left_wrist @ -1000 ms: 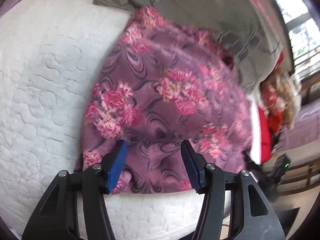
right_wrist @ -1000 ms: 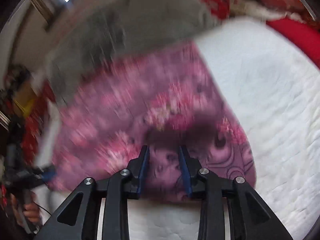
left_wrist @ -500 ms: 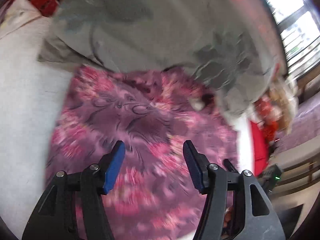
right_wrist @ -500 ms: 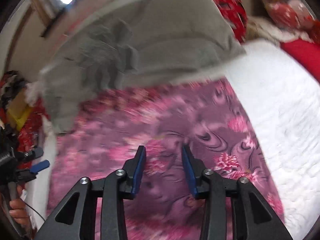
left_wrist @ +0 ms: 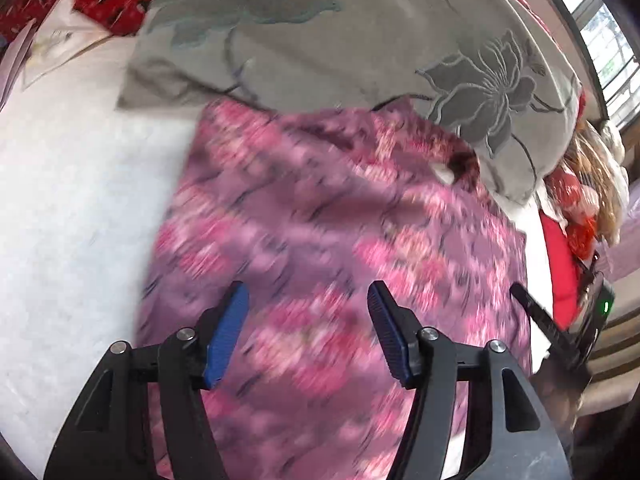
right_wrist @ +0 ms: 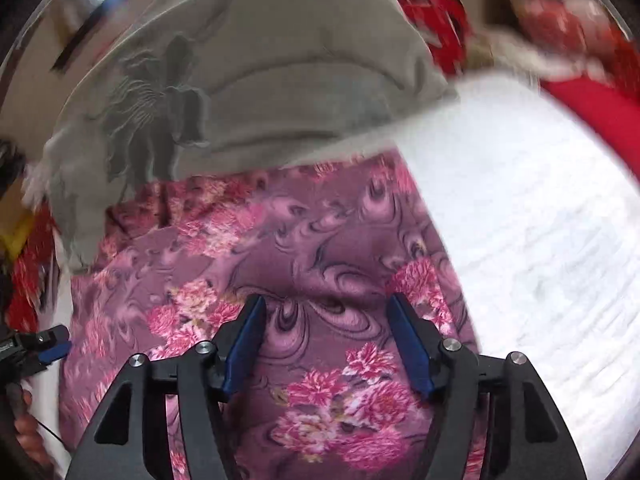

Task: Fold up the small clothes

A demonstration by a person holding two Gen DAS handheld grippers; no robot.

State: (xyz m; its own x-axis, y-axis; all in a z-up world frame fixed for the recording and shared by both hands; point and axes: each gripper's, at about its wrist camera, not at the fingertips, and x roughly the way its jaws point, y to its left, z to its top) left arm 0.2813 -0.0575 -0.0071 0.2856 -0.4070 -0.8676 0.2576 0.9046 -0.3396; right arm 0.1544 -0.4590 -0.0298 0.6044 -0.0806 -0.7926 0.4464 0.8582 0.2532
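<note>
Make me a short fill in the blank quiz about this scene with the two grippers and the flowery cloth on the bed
1. The purple floral garment lies on a quilted bed cover whose colour is ____.
2. The far edge of the garment is tucked under a ____ pillow with a flower pattern.
3. The jaws of the left gripper stand ____.
4. The pads of the right gripper are coloured ____.

Missing words: white; grey; open; blue
</note>
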